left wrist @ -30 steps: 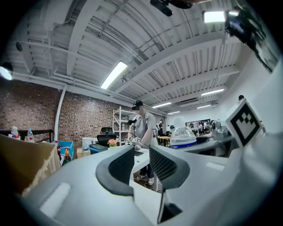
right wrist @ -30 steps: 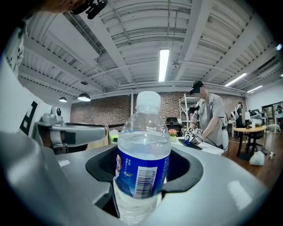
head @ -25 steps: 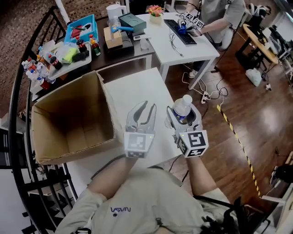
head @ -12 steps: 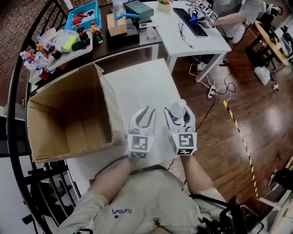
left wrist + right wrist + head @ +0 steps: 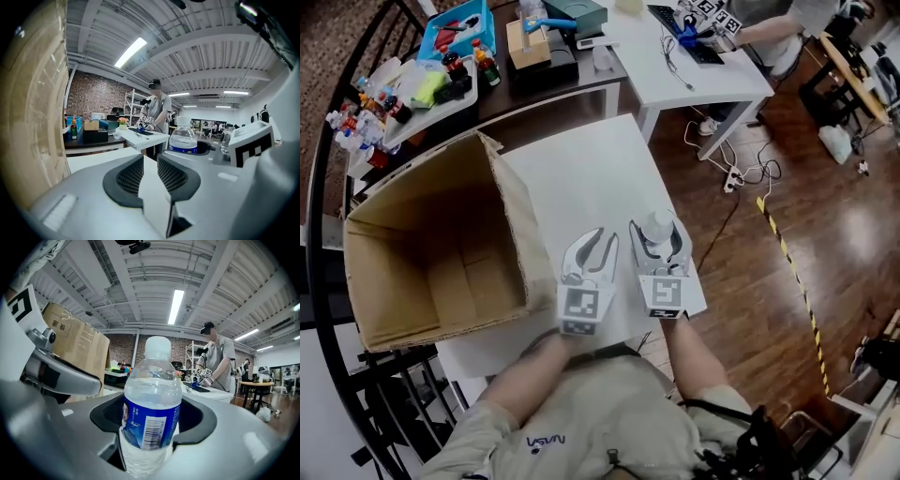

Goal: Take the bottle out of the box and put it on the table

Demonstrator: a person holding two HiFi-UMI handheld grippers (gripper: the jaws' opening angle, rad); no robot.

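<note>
right claw (image 5: pixel 659 239) grasping bottle (image 5: pixel 658 223) upright, outside box (image 5: pixel 514 220), over table (image 5: pixel 581 173), likely for set-down | left claw (image 5: pixel 598 246) released, empty, just beside, not needed

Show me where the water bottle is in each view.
Head view: water bottle, right of centre.
Left gripper view: water bottle, just right of centre.
Right gripper view: water bottle, centre foreground.
Shared landmark: cardboard box, left side in every view.
</note>
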